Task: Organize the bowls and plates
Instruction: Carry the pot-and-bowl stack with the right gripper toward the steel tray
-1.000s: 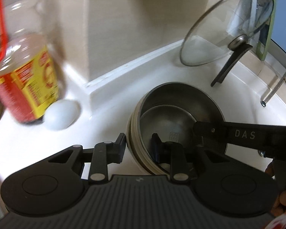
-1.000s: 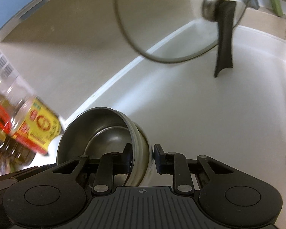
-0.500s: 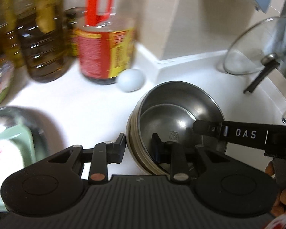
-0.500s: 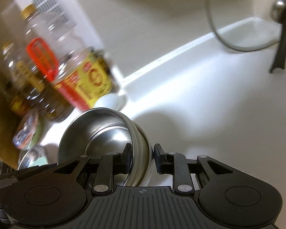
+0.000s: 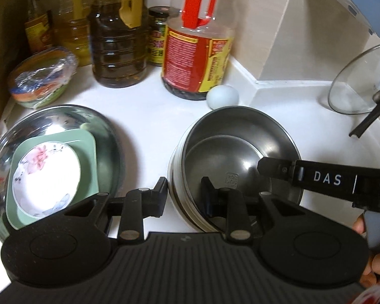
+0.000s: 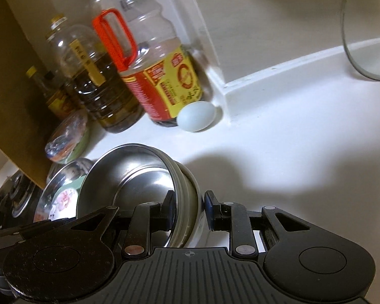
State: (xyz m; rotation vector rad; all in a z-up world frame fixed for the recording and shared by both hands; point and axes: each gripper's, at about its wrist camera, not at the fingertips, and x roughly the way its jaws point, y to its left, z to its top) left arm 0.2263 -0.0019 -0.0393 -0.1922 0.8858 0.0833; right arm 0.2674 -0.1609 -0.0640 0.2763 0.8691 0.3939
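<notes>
Pinching opposite rims of the nested steel bowls point(image 5: 238, 157), both hand-held grippers point(image 5: 184, 192) point(image 6: 188, 209) tilt downward.

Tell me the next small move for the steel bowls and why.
Probably carry the stacked steel bowls a little further left and lower them toward the big steel bowl holding the green plate. Both the left gripper and right gripper clamp opposite rims, and the stack sits beside that pile, not yet over it.
</notes>
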